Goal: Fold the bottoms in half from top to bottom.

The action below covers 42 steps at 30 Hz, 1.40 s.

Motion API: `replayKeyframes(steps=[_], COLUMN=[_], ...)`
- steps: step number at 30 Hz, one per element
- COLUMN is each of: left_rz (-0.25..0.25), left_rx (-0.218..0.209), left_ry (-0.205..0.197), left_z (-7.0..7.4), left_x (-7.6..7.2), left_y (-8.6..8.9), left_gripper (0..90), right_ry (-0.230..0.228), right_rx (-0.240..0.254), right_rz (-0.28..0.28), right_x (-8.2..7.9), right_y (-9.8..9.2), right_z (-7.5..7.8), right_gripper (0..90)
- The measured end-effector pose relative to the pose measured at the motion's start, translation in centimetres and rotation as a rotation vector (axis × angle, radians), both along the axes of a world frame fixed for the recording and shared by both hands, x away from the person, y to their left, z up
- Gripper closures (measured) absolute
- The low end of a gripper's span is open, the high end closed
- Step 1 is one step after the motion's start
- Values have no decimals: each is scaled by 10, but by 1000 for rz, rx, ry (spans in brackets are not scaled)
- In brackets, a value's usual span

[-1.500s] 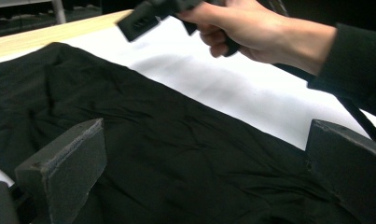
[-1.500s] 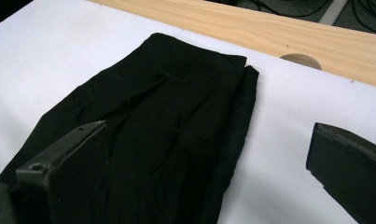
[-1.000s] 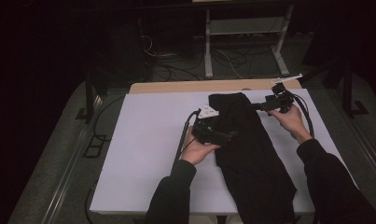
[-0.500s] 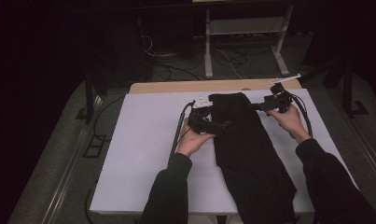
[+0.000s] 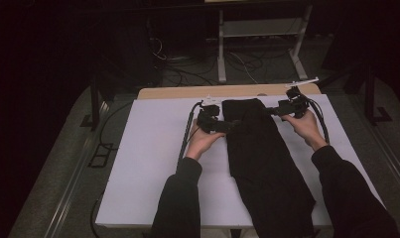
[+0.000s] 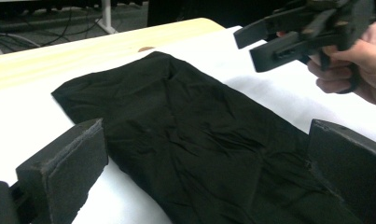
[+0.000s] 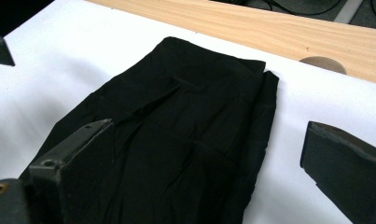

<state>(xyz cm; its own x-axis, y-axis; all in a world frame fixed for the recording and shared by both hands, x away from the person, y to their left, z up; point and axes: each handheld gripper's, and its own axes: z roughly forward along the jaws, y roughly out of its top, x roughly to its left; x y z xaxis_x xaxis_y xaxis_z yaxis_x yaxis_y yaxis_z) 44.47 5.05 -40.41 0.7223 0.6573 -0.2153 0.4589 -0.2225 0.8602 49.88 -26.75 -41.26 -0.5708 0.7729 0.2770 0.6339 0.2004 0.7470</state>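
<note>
On the white sheet [image 5: 153,163] that covers the table, in the high view, a long black cloth [image 5: 259,158] lies flat, running from near the far edge down to the near edge, right of the middle. The left gripper [image 5: 226,126] sits at the cloth's left edge near its far end. It has moved up toward the far edge since a second ago. The right gripper [image 5: 273,111] is at the cloth's far right corner, in much the same spot as before.

In the left gripper view, its two jaws stand wide open over the black cloth [image 6: 195,140], holding nothing. The right gripper [image 6: 255,44] hangs above the sheet, jaws a little apart.

In the right gripper view, its jaws are wide open over the cloth's [image 7: 176,140] far end, empty. The bare wooden table edge [image 7: 251,28] lies beyond.
</note>
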Motion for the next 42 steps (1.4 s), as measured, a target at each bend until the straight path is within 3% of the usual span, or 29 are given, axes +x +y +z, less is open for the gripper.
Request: replayKeyframes(steps=[11, 21, 25, 32, 42], left_rz=[64, 126, 122, 135, 171], left_rx=[-2, -15, -10, -43, -44], left_ry=[58, 139, 169, 224, 252], left_z=[-11, -29, -34, -43, -50], left_x=[24, 36, 38, 41, 44], left_y=[4, 5, 3, 2, -3], left_gripper=[0, 4, 69, 155, 245], right_ry=[22, 82, 109, 153, 188], right_rx=[-35, -58, -57, -54, -49], right_rz=[-4, -19, -22, -14, -9], right_x=[11, 17, 19, 22, 25], right_y=[5, 6, 6, 7, 10], right_z=[5, -8, -12, -20, -30], right_gripper=[27, 27, 34, 97, 139])
